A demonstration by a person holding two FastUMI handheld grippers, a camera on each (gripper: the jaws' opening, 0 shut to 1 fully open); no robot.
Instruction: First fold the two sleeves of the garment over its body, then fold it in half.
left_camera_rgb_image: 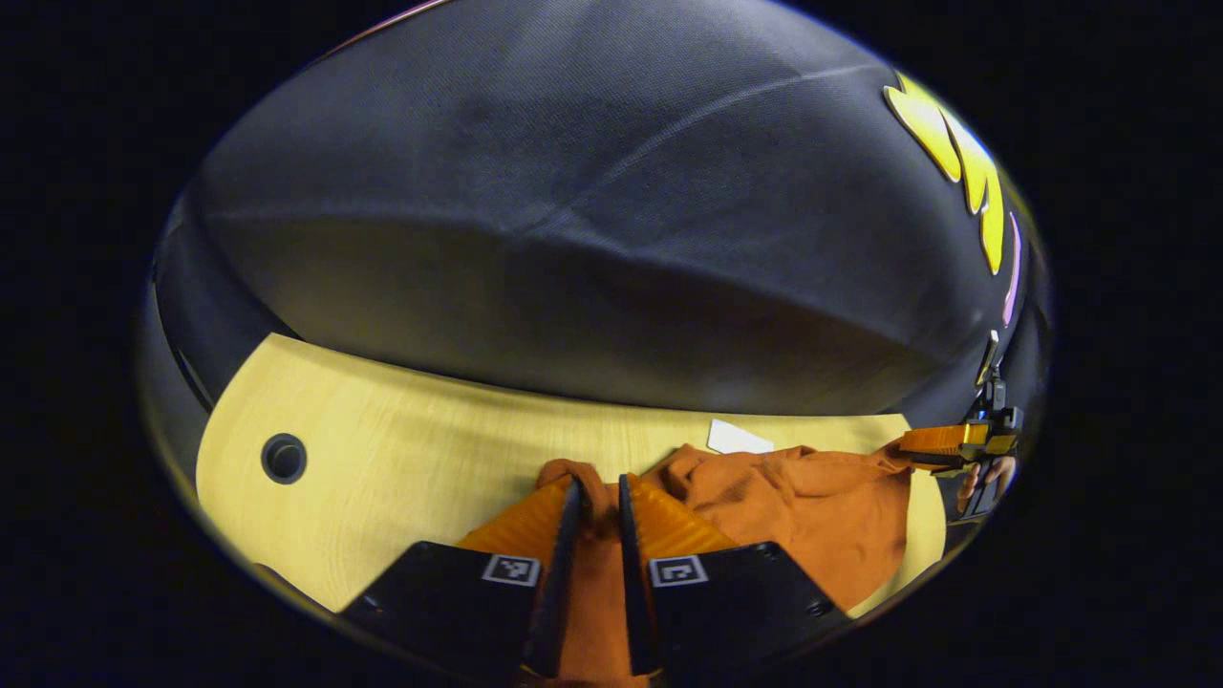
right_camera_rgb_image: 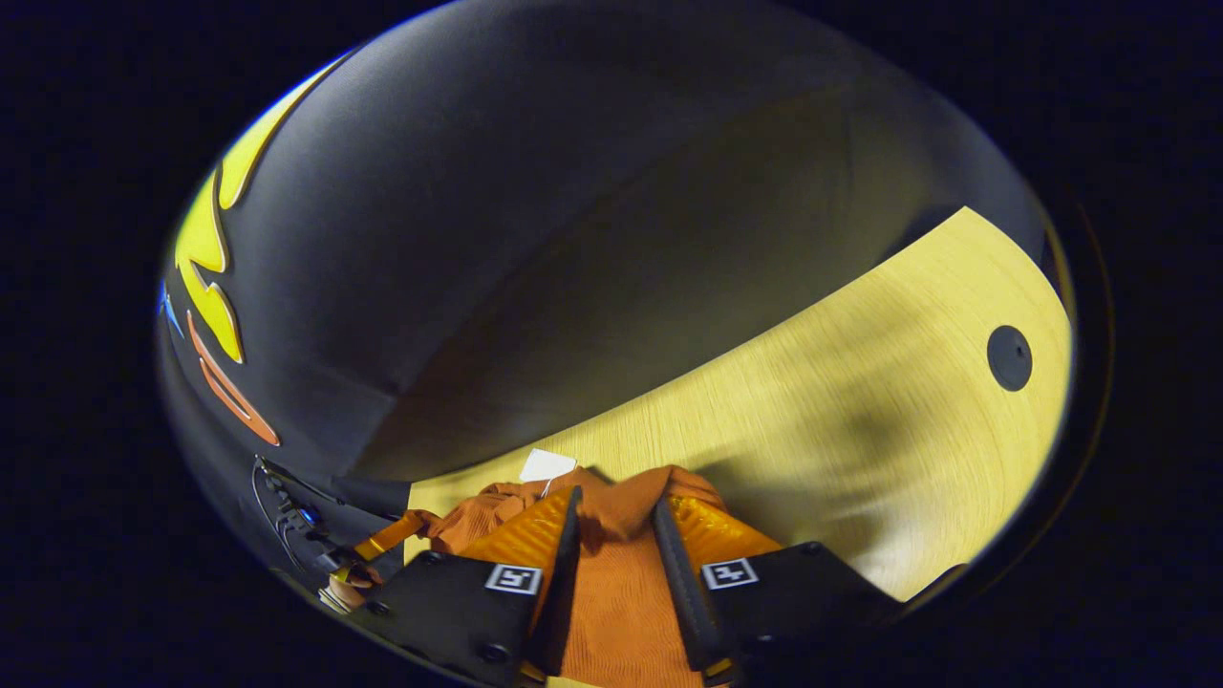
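An orange knit garment (left_camera_rgb_image: 812,506) hangs stretched above the pale wooden table (left_camera_rgb_image: 411,449), bunched along its top edge. My left gripper (left_camera_rgb_image: 599,492) is shut on one end of the cloth, which runs down between its fingers. My right gripper (right_camera_rgb_image: 616,506) is shut on the other end of the garment (right_camera_rgb_image: 611,592). In the left gripper view the right gripper (left_camera_rgb_image: 955,441) shows far right, with a hand behind it. The left gripper (right_camera_rgb_image: 387,540) appears low at the left of the right gripper view.
A white paper tag (left_camera_rgb_image: 738,438) pokes up behind the garment's top edge, also seen as the tag (right_camera_rgb_image: 547,465). A round dark cable hole (left_camera_rgb_image: 284,458) sits in the tabletop, the same kind of hole (right_camera_rgb_image: 1009,357) at the other side. The black cloth wall rises behind the table.
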